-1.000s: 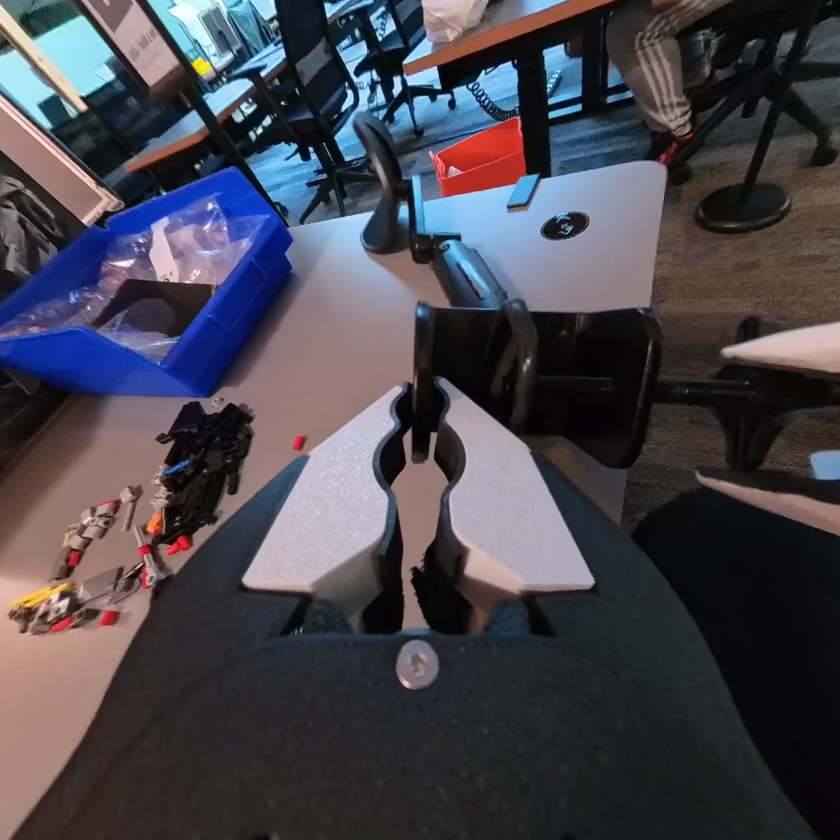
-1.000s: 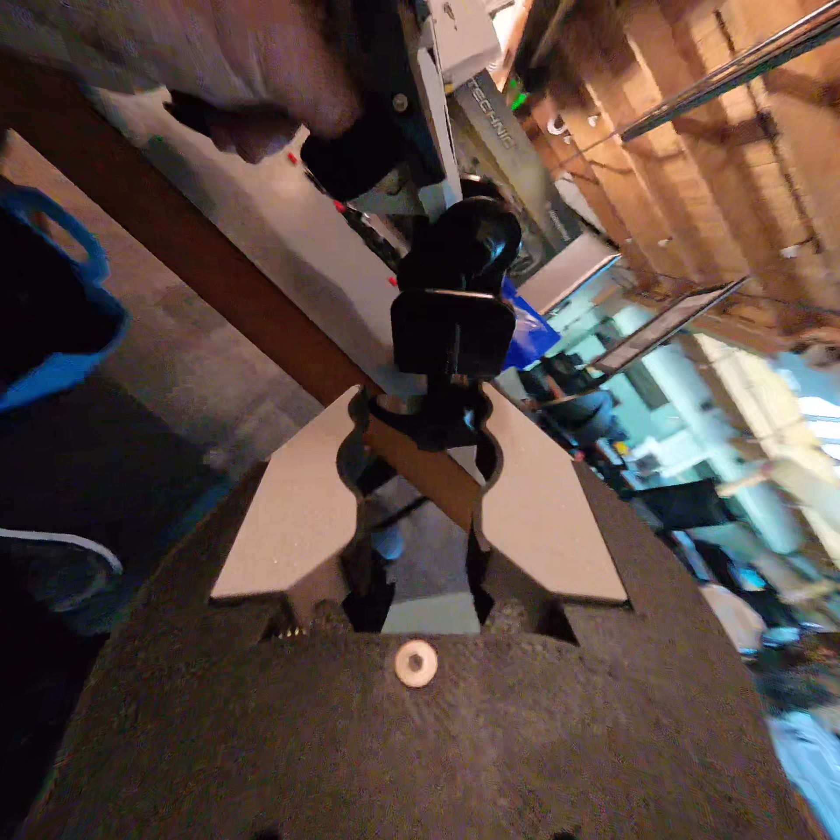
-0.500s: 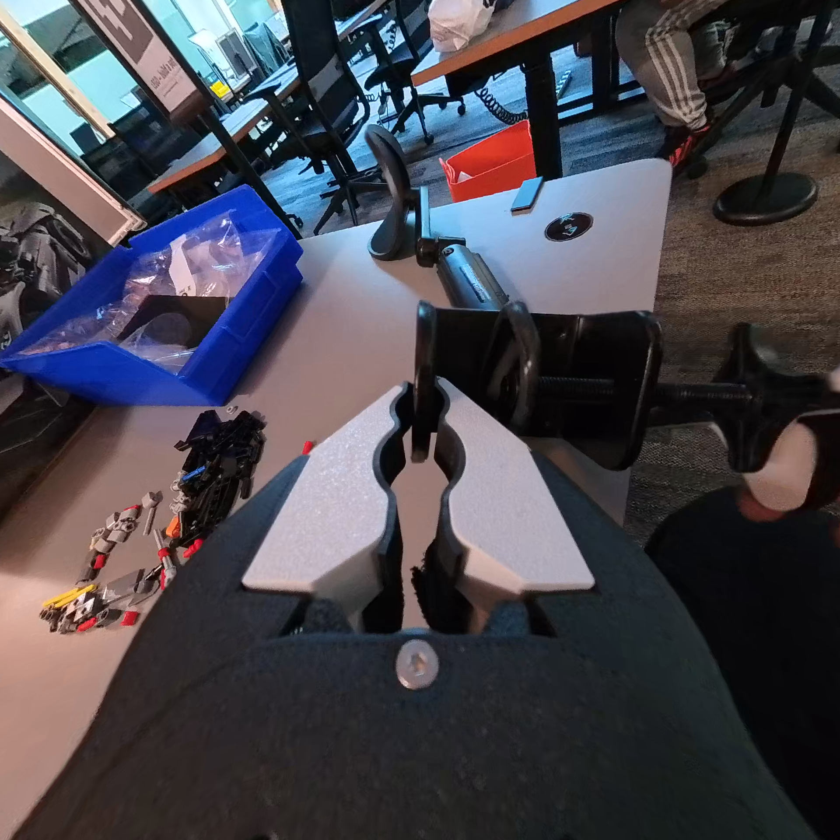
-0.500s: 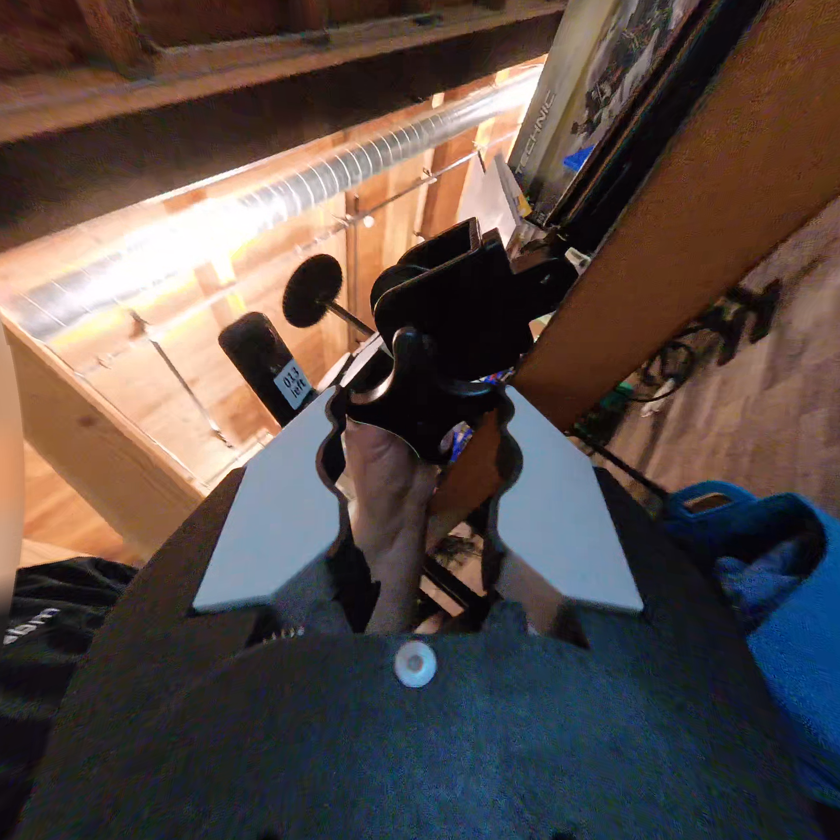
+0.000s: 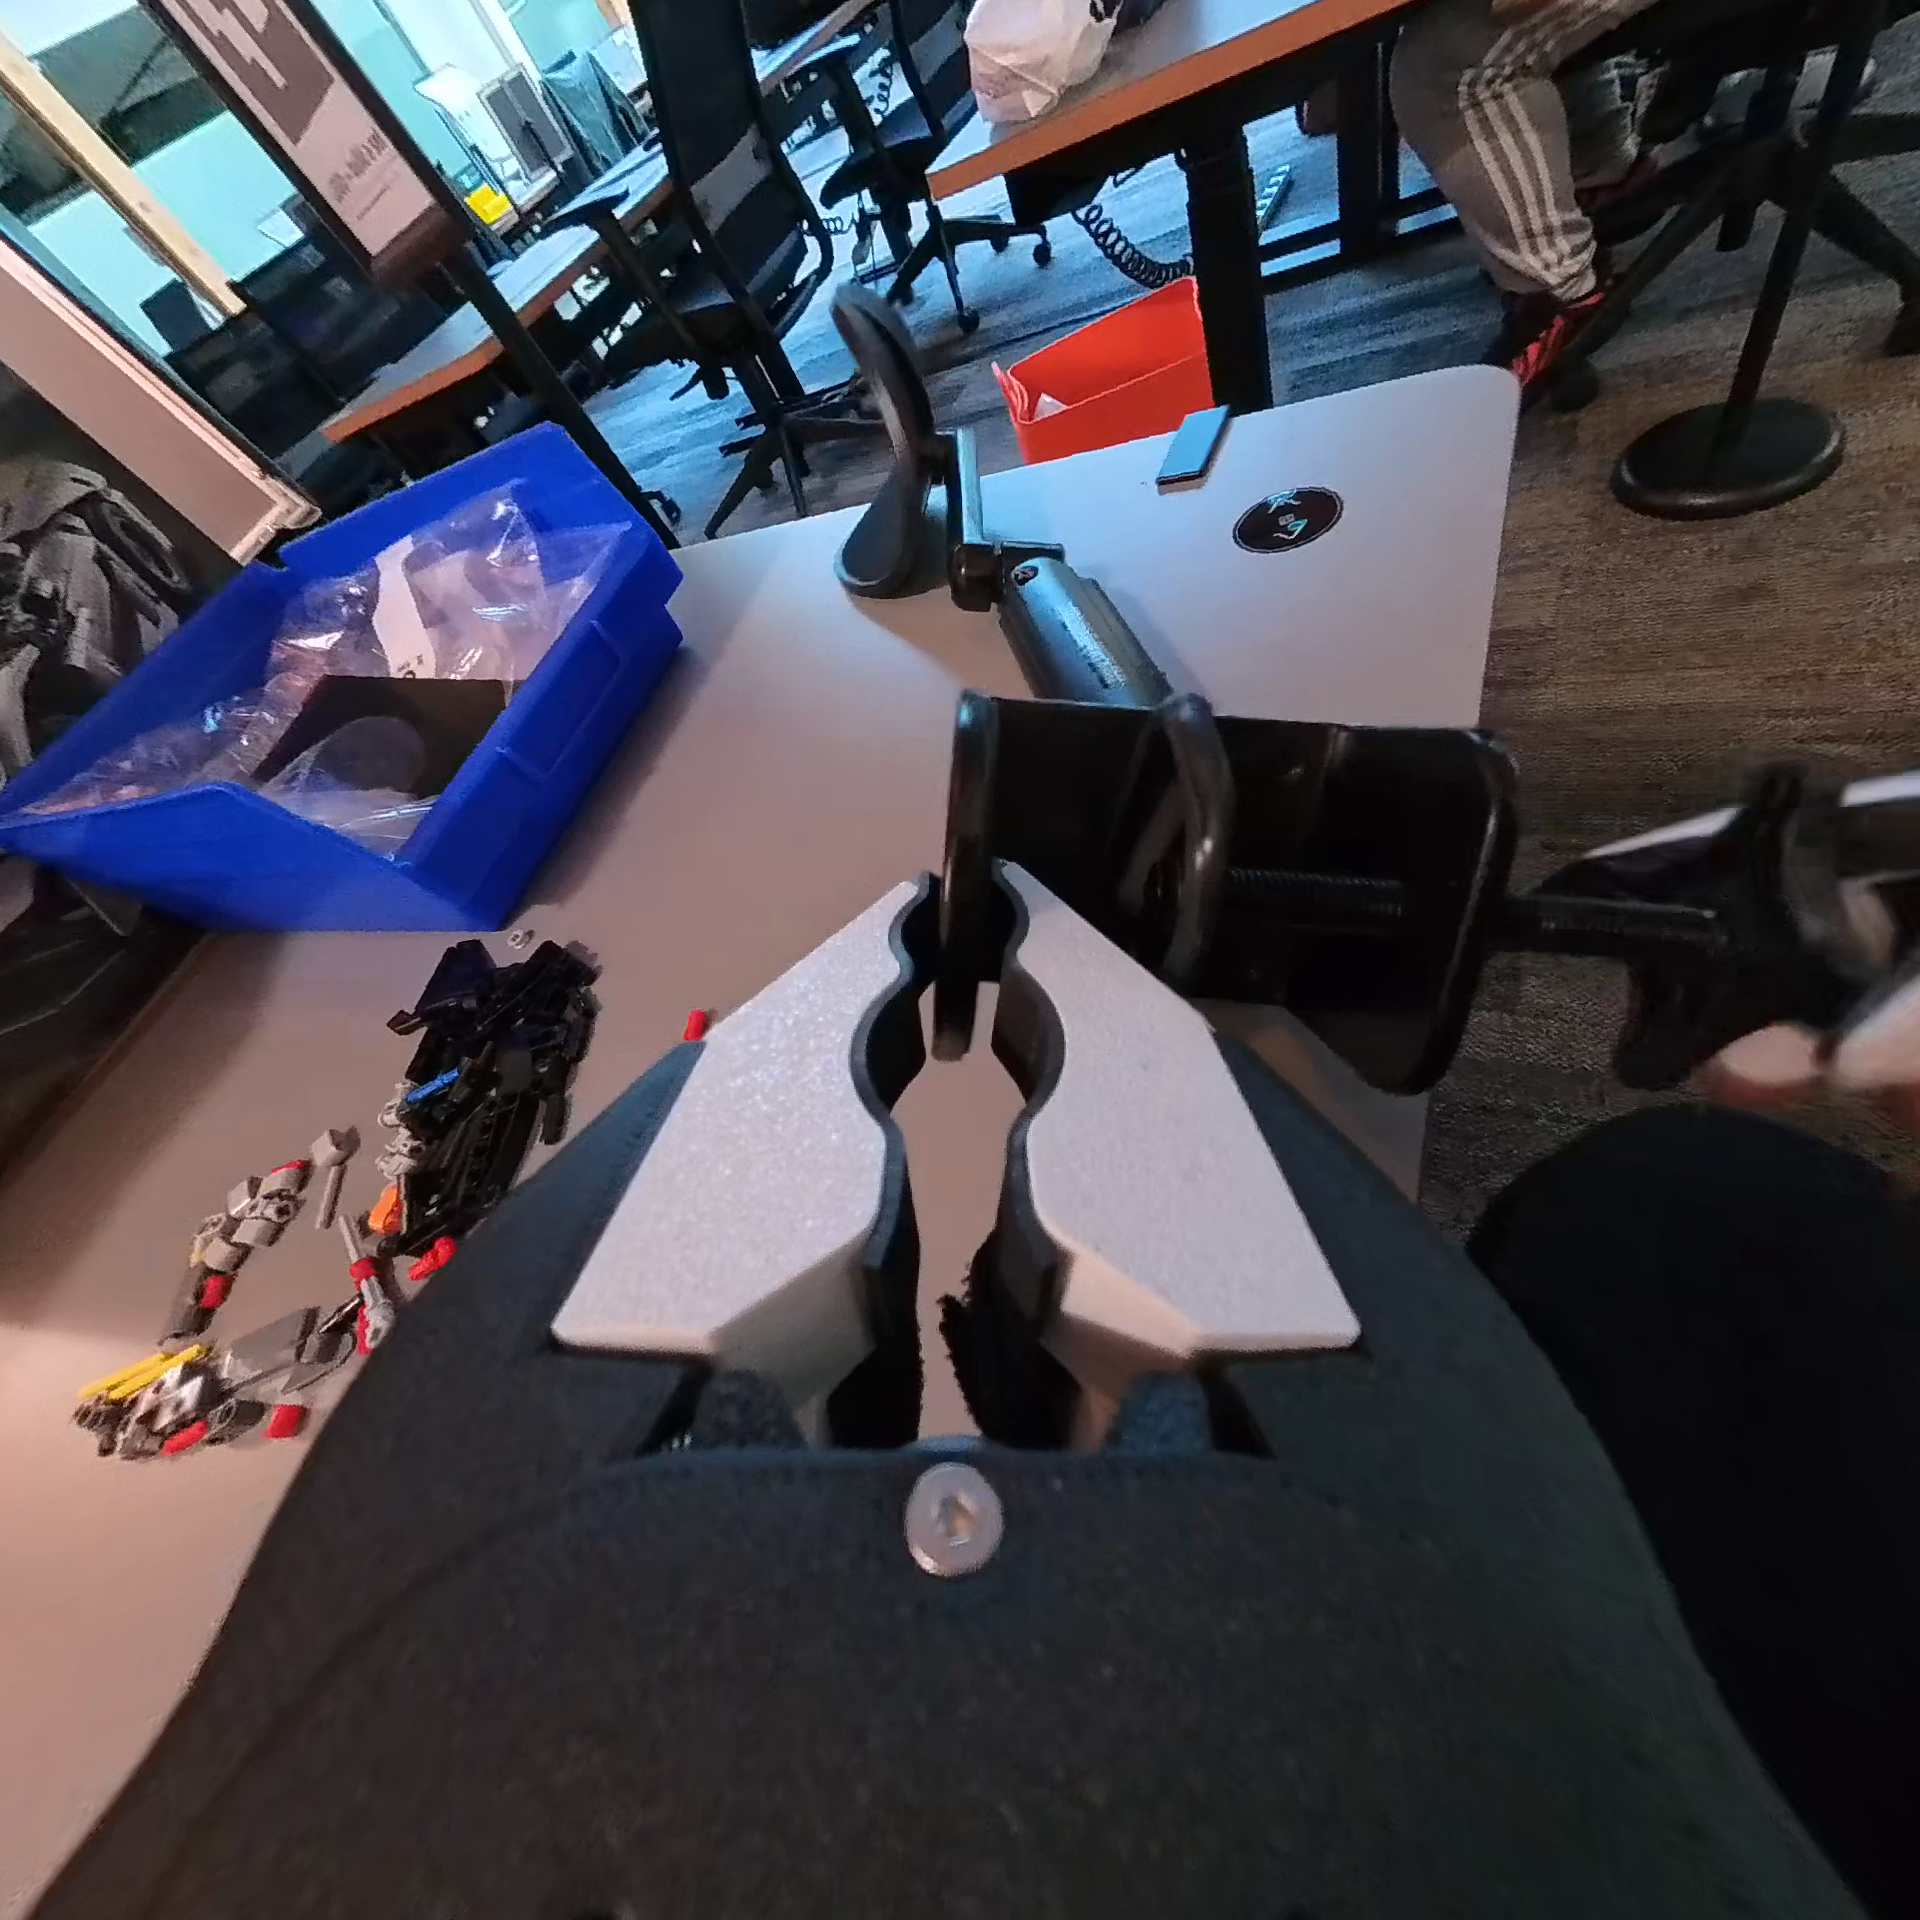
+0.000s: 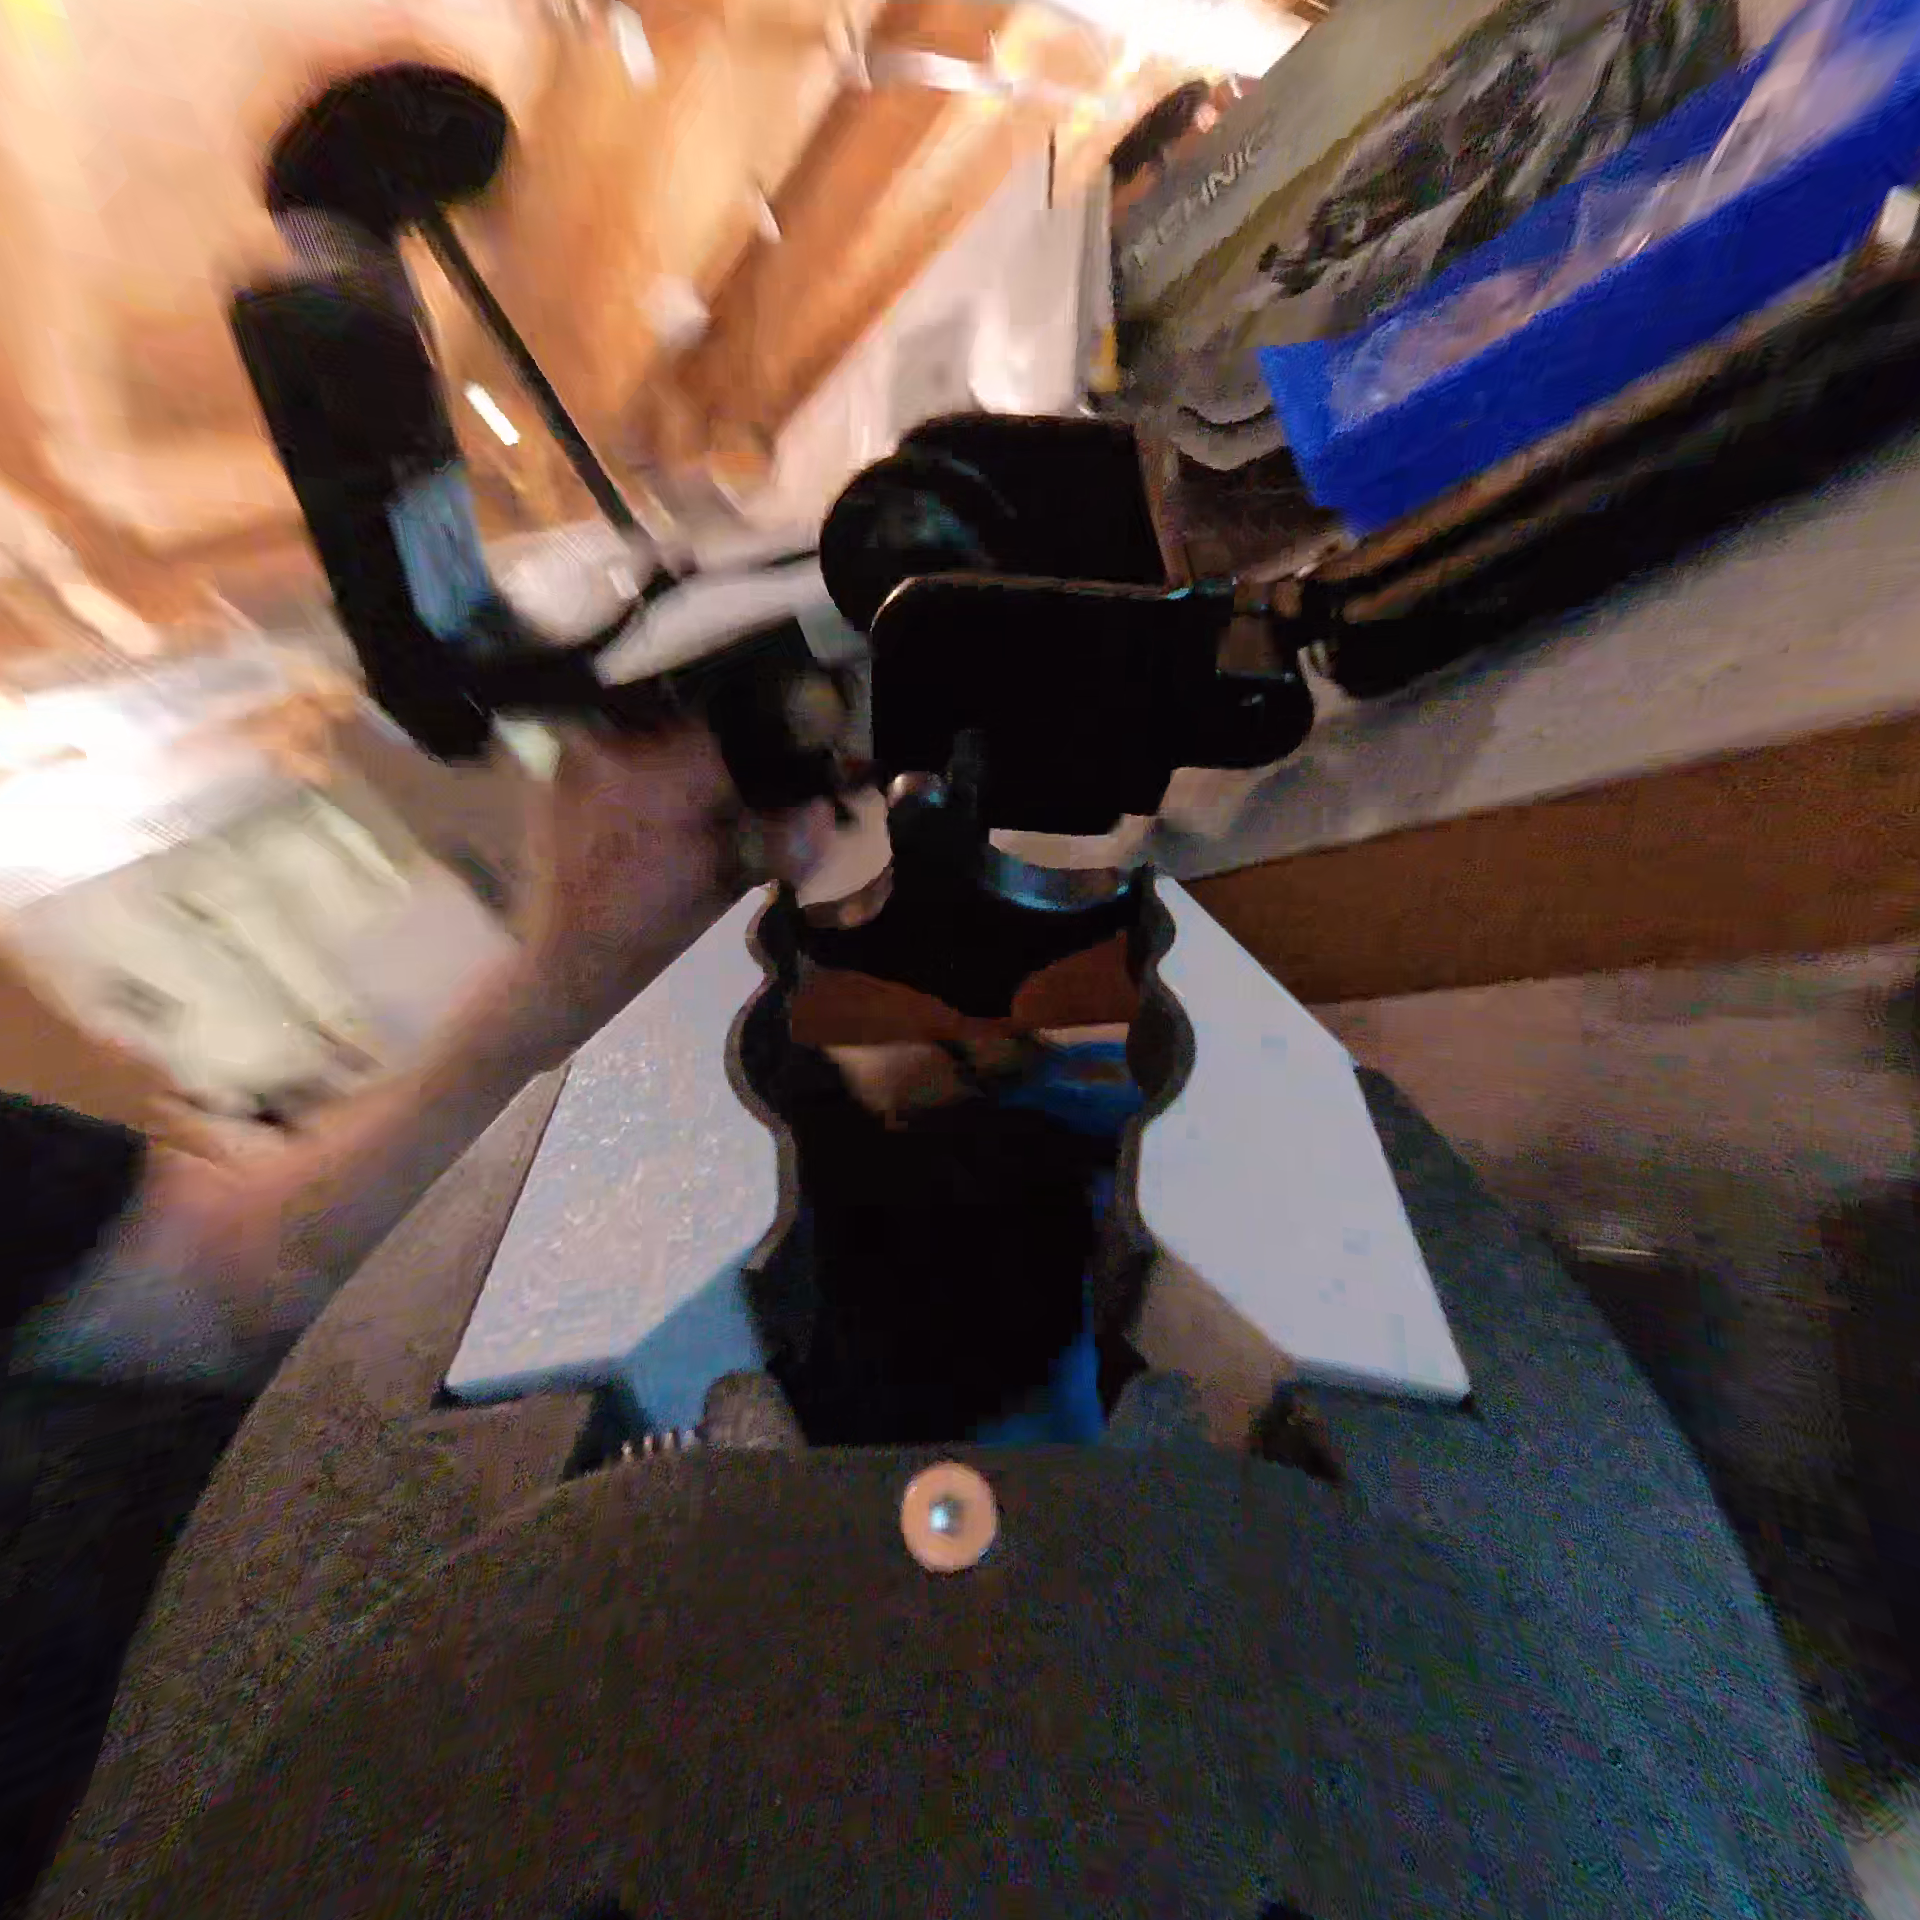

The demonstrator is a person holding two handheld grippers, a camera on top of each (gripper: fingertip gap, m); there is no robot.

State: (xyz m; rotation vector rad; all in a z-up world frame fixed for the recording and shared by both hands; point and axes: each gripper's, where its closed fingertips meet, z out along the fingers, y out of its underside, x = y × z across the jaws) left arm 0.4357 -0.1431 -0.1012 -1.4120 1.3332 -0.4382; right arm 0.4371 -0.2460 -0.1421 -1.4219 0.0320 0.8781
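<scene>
Two grippers are working one black clamp (image 5: 1299,852) sitting at the grey table's (image 5: 810,748) edge. The left gripper (image 5: 961,925) is pinching the clamp's upright plate, while the right gripper (image 6: 961,925) is gripping its screw knob (image 6: 956,956) (blurred view). Loose toy bricks (image 5: 478,1081) and a blue bin (image 5: 343,727) are lying to the left.
</scene>
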